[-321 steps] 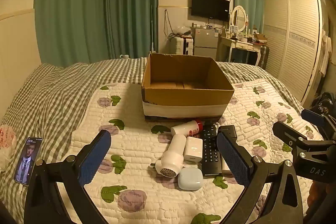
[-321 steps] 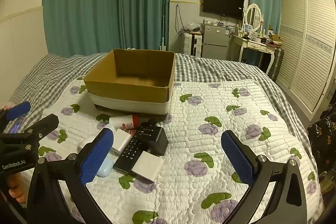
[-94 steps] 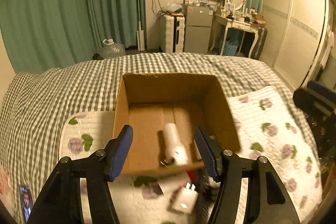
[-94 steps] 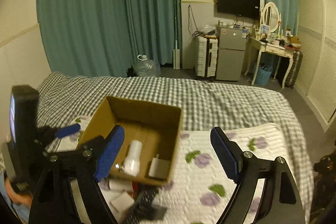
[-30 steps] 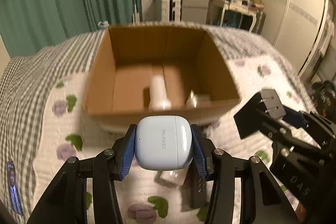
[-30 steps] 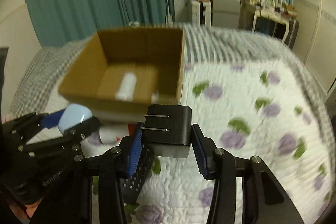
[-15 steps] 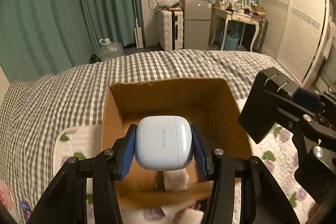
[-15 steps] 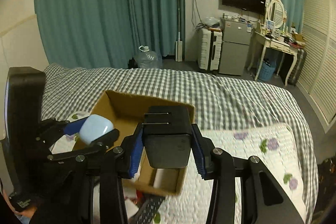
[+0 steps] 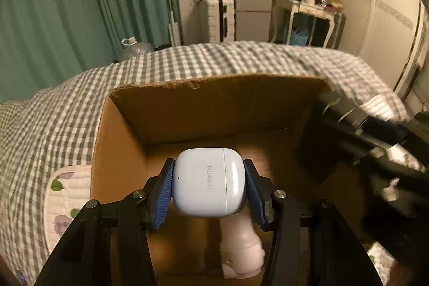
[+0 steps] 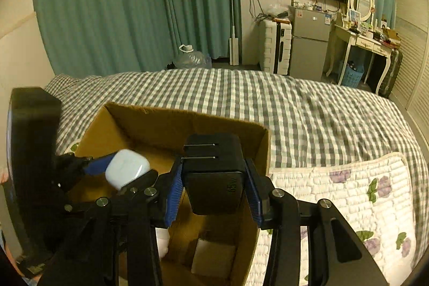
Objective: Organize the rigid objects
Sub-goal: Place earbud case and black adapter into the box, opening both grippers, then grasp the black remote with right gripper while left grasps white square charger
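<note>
My left gripper [image 9: 209, 189] is shut on a pale blue earbuds case [image 9: 210, 185] and holds it over the inside of the open cardboard box [image 9: 203, 109]. My right gripper [image 10: 214, 189] is shut on a black plug charger [image 10: 214, 176] and holds it over the box's right side [image 10: 260, 152]. The earbuds case also shows in the right wrist view [image 10: 126, 172], to the left of the charger. In the box lie a white cylindrical device [image 9: 241, 256] and a white adapter [image 10: 213, 257]. The right gripper shows blurred at the right of the left wrist view [image 9: 375, 146].
The box stands on a bed with a grey checked cover [image 10: 295, 103] and a white quilted flower mat [image 10: 348, 195]. Beyond the bed are green curtains [image 10: 120, 4], a small fridge [image 10: 308, 44], a dressing table [image 10: 367, 44] and a water jug [image 10: 191, 58].
Both grippers have moved forward and lower over the box with their objects still held. The box now fills more of each view.
</note>
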`<state>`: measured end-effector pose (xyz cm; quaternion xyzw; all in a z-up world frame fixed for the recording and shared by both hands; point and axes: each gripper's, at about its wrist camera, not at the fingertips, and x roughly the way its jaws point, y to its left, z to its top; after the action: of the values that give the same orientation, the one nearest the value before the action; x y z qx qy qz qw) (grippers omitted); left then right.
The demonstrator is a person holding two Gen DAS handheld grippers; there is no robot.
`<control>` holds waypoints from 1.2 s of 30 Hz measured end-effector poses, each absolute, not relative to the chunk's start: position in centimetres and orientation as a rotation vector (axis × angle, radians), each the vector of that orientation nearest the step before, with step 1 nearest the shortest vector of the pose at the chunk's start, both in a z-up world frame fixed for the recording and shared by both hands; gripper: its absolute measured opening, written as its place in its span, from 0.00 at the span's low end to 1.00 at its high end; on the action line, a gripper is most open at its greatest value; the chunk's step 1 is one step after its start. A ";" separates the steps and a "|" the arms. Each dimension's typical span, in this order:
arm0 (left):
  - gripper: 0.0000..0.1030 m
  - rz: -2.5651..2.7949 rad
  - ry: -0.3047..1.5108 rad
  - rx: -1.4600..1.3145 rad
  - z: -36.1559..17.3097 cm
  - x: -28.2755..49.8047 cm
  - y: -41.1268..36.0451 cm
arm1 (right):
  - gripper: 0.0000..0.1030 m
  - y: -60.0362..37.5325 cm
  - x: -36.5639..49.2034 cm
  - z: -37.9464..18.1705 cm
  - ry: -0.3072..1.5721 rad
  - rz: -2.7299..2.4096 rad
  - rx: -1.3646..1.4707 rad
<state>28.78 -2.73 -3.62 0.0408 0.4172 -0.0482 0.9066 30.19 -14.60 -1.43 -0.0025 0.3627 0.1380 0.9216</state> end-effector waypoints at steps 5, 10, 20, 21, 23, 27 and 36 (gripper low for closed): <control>0.60 -0.084 0.848 0.142 -2.2 27.2 -3.4 | 0.63 -16.2 28.9 0.2 0.694 0.261 0.055; 0.60 -0.083 0.817 0.110 1.6 24.5 -3.7 | 0.64 -17.4 26.0 5.2 0.638 0.214 0.031; 0.64 -0.073 0.758 0.096 6.7 17.4 -3.6 | 0.68 -19.4 17.1 10.3 0.620 0.167 0.005; 0.64 -0.077 0.759 0.095 6.3 16.7 -3.5 | 0.68 -19.5 16.2 9.8 0.627 0.164 0.005; 0.64 -0.073 0.777 0.099 4.8 15.6 -3.4 | 0.68 -19.5 15.1 8.5 0.652 0.165 0.011; 0.64 -0.070 0.841 0.102 0.1 14.4 -3.1 | 0.68 -19.2 13.9 3.5 0.747 0.158 0.033; 0.64 -0.001 0.978 0.143 -9.9 14.3 -1.7 | 0.67 -16.3 14.2 -10.8 1.026 0.195 0.089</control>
<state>14.26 -1.73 -9.93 0.0684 0.4693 -0.0005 0.8804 14.21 -16.34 -10.79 0.0425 0.4896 0.0931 0.8659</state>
